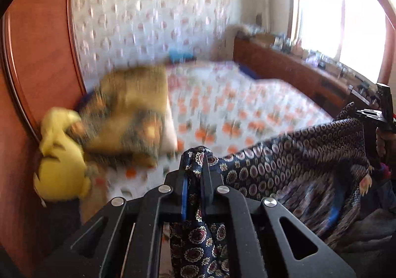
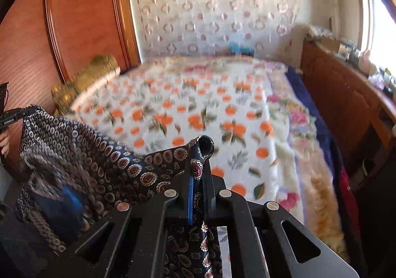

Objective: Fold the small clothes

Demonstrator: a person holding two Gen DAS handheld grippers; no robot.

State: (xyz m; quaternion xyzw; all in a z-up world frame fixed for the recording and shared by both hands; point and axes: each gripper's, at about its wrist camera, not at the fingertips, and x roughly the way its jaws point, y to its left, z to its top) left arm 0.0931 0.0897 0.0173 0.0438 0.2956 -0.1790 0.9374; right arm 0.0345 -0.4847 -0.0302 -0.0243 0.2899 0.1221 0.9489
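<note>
A dark navy garment (image 1: 284, 159) printed with round medallions hangs stretched between both grippers above the bed. My left gripper (image 1: 196, 169) is shut on one bunched corner of it, the cloth pinched between the black fingers. In the right wrist view the same garment (image 2: 81, 151) sags to the left, and my right gripper (image 2: 199, 166) is shut on its other corner, a fold poking out past the fingertips. The right gripper (image 1: 378, 114) shows at the far right of the left wrist view; the left gripper (image 2: 14, 114) shows at the left edge of the right wrist view.
Beneath lies a bed with a white bedspread (image 2: 198, 109) printed with orange flowers. A gold patterned pillow (image 1: 133, 114) and a yellow plush toy (image 1: 61, 159) sit by the wooden headboard (image 1: 37, 55). A wooden sideboard (image 2: 346, 104) with small items runs under the window (image 1: 341, 18).
</note>
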